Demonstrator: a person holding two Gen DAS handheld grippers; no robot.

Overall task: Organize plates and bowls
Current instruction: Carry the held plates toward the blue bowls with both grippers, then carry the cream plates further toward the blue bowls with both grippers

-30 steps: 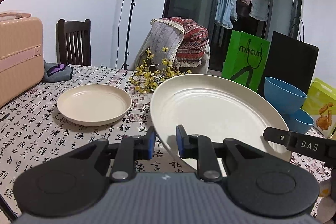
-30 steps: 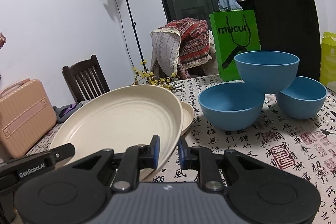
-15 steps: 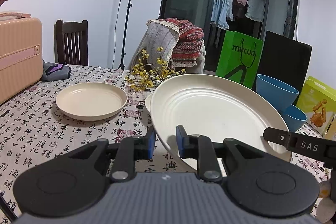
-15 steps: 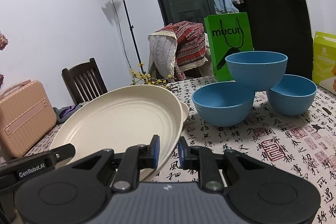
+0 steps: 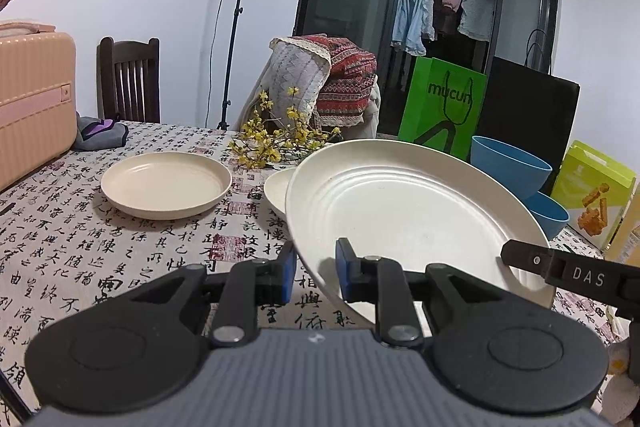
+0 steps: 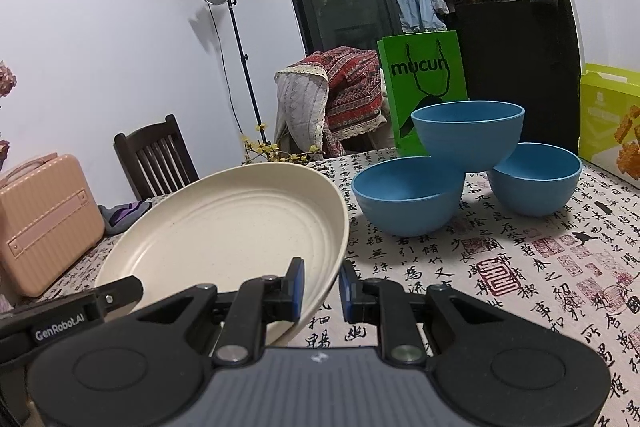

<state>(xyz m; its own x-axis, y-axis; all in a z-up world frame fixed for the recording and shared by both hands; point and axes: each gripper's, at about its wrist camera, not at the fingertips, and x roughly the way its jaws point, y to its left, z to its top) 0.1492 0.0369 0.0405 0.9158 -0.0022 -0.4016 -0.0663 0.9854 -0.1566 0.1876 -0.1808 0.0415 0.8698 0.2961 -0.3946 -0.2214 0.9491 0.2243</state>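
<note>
Both grippers angled slightly down over table [image 5: 60, 247]. Left gripper [image 5: 316, 275] clamped on large cream plate [image 5: 400, 203] rim; right gripper [image 6: 322, 287] pinching opposite rim, plate lifted, tilted.

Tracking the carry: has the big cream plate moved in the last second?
Yes. In the right wrist view the large plate has shifted right, its rim closing on the nearest blue bowl.
</note>
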